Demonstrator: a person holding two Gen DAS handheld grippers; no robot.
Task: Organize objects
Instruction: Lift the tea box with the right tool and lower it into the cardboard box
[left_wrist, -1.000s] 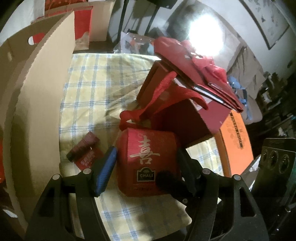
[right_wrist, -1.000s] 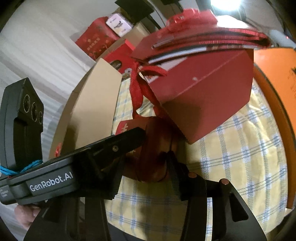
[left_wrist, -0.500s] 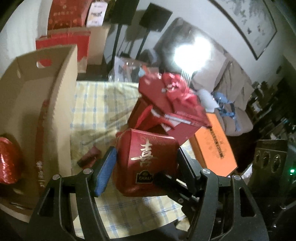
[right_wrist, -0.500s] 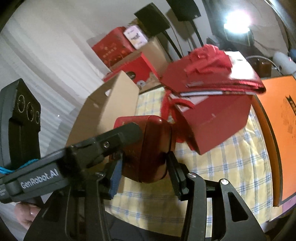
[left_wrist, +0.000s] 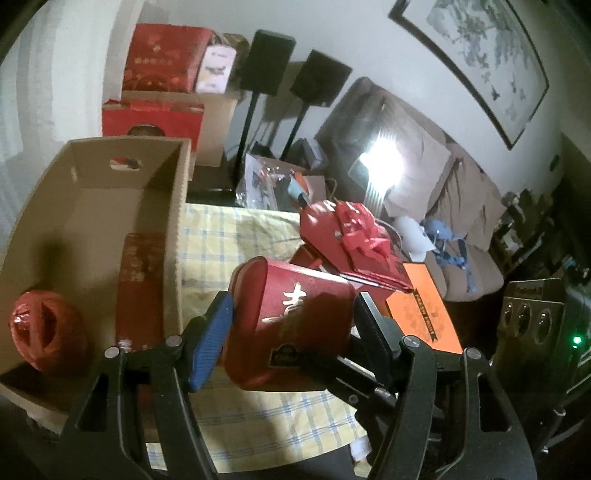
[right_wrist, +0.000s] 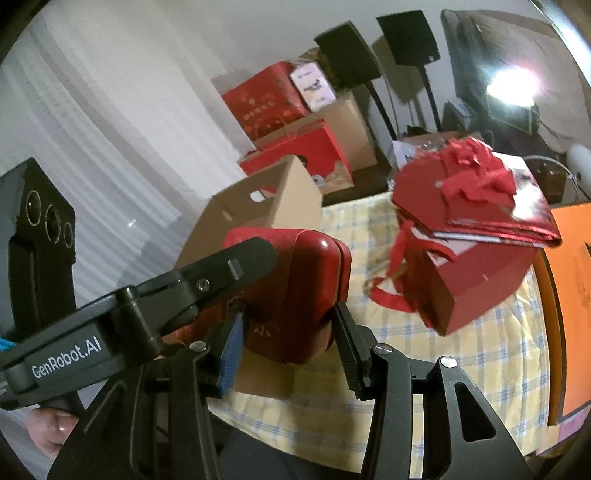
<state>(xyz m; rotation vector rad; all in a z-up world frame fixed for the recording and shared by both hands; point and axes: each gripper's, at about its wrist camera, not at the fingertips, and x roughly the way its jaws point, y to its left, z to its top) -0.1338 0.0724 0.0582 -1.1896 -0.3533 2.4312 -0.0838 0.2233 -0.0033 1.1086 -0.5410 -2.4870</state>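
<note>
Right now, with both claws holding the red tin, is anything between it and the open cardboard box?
Only the cardboard box's near side wall stands between; the red tin, held off the tablecloth, must clear its rim. Inside, a red ball and a dark red carton sit near the front; the back looks free.

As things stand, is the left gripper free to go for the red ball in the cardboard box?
Probably not yet. The left gripper is shut on the red tea box, shared with the right gripper. The red ball lies uncovered in the open cardboard box.
</note>
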